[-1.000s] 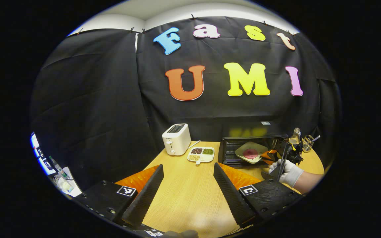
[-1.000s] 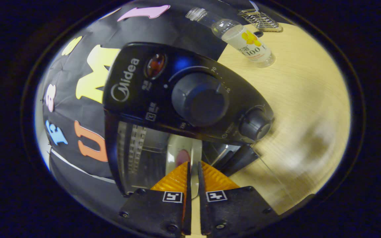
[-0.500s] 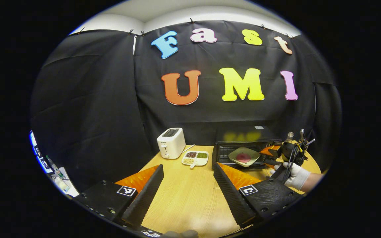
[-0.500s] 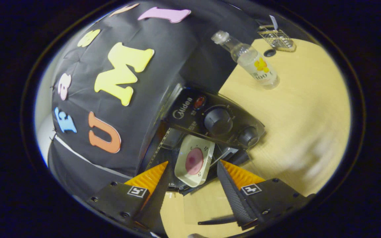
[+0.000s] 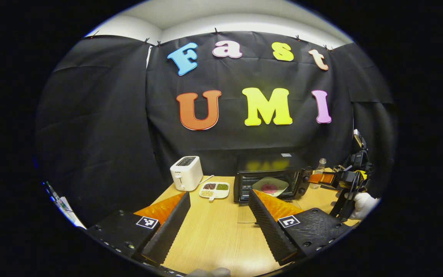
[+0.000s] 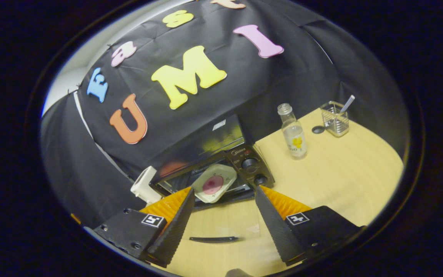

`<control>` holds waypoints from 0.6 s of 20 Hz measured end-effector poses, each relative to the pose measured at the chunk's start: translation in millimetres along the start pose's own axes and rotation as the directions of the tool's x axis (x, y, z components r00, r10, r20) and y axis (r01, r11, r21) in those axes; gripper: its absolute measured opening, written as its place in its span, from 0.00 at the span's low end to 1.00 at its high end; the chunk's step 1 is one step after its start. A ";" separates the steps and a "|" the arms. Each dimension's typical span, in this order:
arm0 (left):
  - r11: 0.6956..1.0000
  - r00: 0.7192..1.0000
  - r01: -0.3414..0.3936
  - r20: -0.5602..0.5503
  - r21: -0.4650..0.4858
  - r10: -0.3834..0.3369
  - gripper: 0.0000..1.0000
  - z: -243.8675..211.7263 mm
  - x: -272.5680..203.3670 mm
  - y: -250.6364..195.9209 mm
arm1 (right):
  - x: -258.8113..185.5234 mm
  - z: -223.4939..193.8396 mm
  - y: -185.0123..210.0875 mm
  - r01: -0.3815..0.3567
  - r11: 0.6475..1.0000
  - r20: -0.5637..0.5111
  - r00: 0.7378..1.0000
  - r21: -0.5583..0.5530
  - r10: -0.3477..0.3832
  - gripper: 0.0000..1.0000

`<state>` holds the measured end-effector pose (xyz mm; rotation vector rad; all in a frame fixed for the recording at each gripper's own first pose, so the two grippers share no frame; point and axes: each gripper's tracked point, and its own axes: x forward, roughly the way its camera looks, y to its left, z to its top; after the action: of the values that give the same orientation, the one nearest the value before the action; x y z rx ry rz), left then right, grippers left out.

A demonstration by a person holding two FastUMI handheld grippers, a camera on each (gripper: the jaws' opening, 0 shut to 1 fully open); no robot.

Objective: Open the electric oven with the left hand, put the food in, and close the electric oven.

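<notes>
Right gripper view looks down on the electric oven (image 6: 221, 169) with its door (image 6: 221, 227) folded flat toward me, the door's dark handle (image 6: 214, 239) lying low between my fingers. The plate (image 6: 213, 184), pale with a round pink piece of food (image 6: 212, 184) at its middle, sits inside the oven cavity on the rack, and my right gripper (image 6: 225, 215) hangs over the door with its jaws spread wide and nothing between them. So I judge the loading step done and the closing step at hand. Left gripper view shows my left gripper (image 5: 217, 219) over the wooden table (image 5: 217, 234), jaws also wide apart and empty, well short of the oven, with the toaster (image 5: 186, 173) and a divided snack dish (image 5: 214, 189) off to the side. Next I'd need to get under the door's front edge or onto its handle and swing it up until it meets the oven face, keeping clear of the plate's near rim. A bottle (image 6: 293, 132) stands just beside the oven's knob panel.
</notes>
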<state>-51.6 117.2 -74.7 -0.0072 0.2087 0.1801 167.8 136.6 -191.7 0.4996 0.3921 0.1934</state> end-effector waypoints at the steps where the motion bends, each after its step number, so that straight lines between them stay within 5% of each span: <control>1: 1.000 1.000 0.016 0.005 -0.010 -0.016 0.97 -1.8 -1.3 -2.7 | -12.9 2.8 -2.8 0.017 0.999 0.014 1.000 -0.035 -0.017 0.94; 8: 0.991 0.991 0.132 -0.012 -0.025 -0.132 0.97 -32.7 8.3 -27.7 | -96.2 23.2 -45.1 0.205 0.936 0.124 0.977 -0.287 -0.176 0.94; 9: 0.990 0.989 0.143 -0.024 -0.020 -0.143 0.97 -39.8 13.1 -32.0 | -106.3 25.7 -55.2 0.231 0.925 0.127 0.971 -0.300 -0.201 1.00; 12: 0.986 0.984 0.166 -0.060 0.005 -0.165 0.98 -65.4 32.1 -49.7 | -133.3 34.1 -80.0 0.281 0.905 0.153 0.958 -0.320 -0.243 0.95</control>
<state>-25.2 72.3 -145.8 -0.0200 0.2672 0.0133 67.5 16.5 -162.0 0.1123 0.3058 -0.0298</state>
